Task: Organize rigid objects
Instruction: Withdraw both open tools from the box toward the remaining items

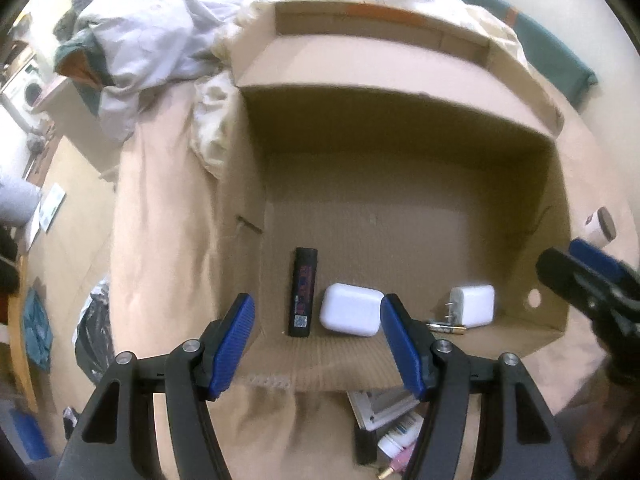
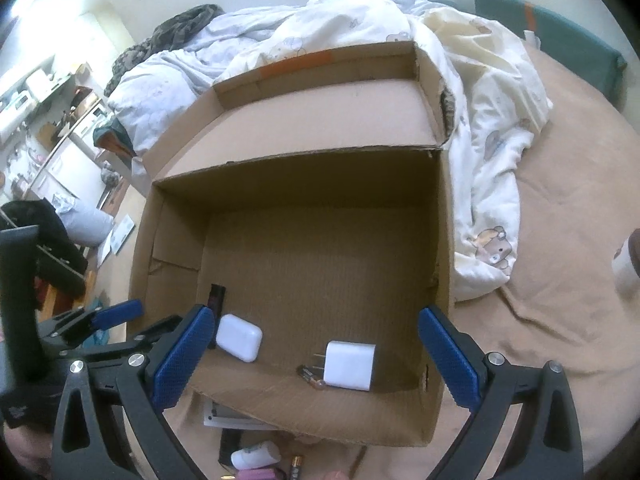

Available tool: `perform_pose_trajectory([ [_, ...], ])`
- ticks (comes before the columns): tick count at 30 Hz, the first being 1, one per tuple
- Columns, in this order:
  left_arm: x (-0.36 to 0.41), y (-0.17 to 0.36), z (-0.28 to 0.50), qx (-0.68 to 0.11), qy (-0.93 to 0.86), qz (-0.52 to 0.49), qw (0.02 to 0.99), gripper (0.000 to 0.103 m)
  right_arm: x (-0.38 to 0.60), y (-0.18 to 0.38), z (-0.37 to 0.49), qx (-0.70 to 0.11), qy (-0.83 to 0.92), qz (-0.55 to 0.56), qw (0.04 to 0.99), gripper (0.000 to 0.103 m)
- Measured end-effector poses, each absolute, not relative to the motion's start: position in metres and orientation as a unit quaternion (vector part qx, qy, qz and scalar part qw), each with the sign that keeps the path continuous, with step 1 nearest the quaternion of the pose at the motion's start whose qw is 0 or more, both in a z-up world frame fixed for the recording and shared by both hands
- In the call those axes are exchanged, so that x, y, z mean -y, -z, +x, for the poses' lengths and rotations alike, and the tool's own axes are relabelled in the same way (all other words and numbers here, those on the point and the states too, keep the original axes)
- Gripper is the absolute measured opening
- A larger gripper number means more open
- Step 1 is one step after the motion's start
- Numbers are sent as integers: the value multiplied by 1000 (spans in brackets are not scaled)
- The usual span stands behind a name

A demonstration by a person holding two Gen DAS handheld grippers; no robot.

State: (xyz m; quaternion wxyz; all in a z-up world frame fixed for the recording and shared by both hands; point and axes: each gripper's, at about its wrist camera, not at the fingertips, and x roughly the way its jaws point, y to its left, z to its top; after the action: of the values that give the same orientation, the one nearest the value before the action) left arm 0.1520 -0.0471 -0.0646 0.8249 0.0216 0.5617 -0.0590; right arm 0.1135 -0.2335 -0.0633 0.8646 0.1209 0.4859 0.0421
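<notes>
A home bedroom: rumpled bear-print duvet [image 2: 460, 80] on a bed [image 2: 560, 320].

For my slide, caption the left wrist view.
Open left tongs hover empty above cardboard box holding black lighter, white earbud case, charger plug.

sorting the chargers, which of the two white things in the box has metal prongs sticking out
The white wall charger on the right, square-edged, with two prongs pointing left over the battery. The white earbud case on the left, beside the black lighter, is rounded and prongless.
</notes>
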Motion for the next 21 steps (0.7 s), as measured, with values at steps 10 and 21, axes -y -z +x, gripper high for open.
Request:
perform_pose_trajectory([
  [10, 23, 52, 131, -576, 55, -8, 816, 62, 241, 63, 84, -514, -60, 158, 841, 103],
  [21, 5, 80, 99, -611, 42, -32, 790, 62, 245, 89, 44, -567, -39, 171, 805, 103],
])
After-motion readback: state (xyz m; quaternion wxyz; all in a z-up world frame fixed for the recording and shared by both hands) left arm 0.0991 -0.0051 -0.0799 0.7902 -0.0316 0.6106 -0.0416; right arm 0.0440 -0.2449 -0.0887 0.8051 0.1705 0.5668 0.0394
